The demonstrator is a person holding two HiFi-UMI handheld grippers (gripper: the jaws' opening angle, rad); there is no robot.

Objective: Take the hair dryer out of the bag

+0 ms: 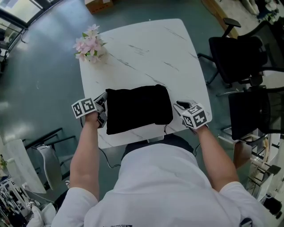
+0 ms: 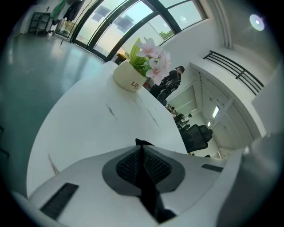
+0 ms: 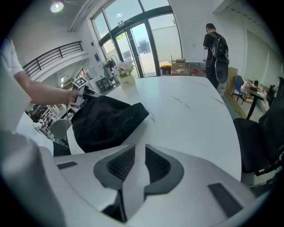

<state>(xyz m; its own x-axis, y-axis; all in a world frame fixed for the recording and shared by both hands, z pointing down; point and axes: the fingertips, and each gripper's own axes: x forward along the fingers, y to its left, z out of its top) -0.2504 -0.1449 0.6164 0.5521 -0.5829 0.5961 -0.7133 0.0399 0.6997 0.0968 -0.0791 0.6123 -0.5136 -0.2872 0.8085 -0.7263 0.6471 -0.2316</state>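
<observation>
A limp black bag (image 1: 138, 108) lies at the near edge of a white table (image 1: 146, 48). The hair dryer is unseen, presumably inside, and likely hard and weighty. The left gripper (image 1: 102, 111) pinches the bag's left hem, a sensible hold. The right gripper (image 1: 179, 106), jaws narrowly apart and empty, sits just right of the bag.

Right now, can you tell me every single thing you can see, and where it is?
table: one, white with grey streaks, middle
bag: one, black, near edge of the table, between the grippers
flower pot: one, white with pink flowers, far left corner of the table
office chairs: two, black, right of the table
box: one, brown, on the floor beyond the table
left gripper: one, white, shut on the bag's left edge
right gripper: one, white, open and empty, right of the bag
arms: two, bare, bottom
</observation>
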